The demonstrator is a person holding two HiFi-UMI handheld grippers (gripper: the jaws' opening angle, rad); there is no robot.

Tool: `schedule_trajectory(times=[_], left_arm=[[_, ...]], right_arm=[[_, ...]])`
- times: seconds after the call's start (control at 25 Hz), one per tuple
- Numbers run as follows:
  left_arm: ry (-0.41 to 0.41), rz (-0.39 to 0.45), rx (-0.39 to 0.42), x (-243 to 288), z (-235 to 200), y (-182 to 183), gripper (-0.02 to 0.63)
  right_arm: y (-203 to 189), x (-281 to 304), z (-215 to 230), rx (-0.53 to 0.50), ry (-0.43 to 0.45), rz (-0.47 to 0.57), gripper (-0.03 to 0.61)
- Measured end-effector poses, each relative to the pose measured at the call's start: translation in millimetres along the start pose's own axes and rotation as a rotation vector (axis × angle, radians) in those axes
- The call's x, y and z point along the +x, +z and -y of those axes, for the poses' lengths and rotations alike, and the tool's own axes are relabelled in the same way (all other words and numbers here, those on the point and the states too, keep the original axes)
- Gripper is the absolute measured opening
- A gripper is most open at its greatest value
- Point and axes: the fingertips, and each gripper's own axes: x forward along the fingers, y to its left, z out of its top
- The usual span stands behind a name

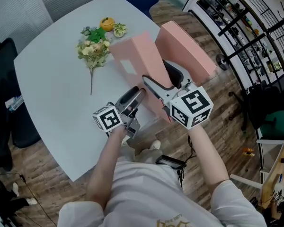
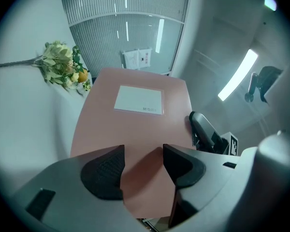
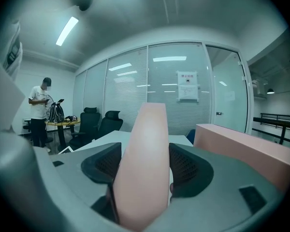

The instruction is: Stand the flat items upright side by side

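Note:
Two flat pink boxes are at the table's right side. The one with a white label [image 1: 135,60] leans tilted, its labelled face [image 2: 135,115] turned to the left gripper view. My right gripper [image 1: 163,79] is shut on its near edge, and that pink edge [image 3: 142,163] fills the gap between the pads of this gripper [image 3: 145,153]. My left gripper [image 1: 139,92] is at the same box's lower corner, its jaws [image 2: 144,151] open over the pink face, pads not pressing. The second pink box [image 1: 184,48] stands just right of it, and shows [image 3: 251,146] in the right gripper view too.
A bunch of artificial flowers [image 1: 94,48] and an orange fruit [image 1: 107,22] lie at the far side of the white table [image 1: 52,93]. Metal shelving [image 1: 246,22] stands to the right on the wooden floor. A person [image 3: 40,110] stands by office chairs behind glass walls.

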Motion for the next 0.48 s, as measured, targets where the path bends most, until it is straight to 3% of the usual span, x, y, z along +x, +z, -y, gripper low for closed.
schedule_trajectory(times=[0.48], left_arm=[[-0.009, 0.01, 0.017, 5, 2, 3, 0.239]], right_arm=[[-2, -19, -1, -0.036, -0.016, 0.14, 0.322]])
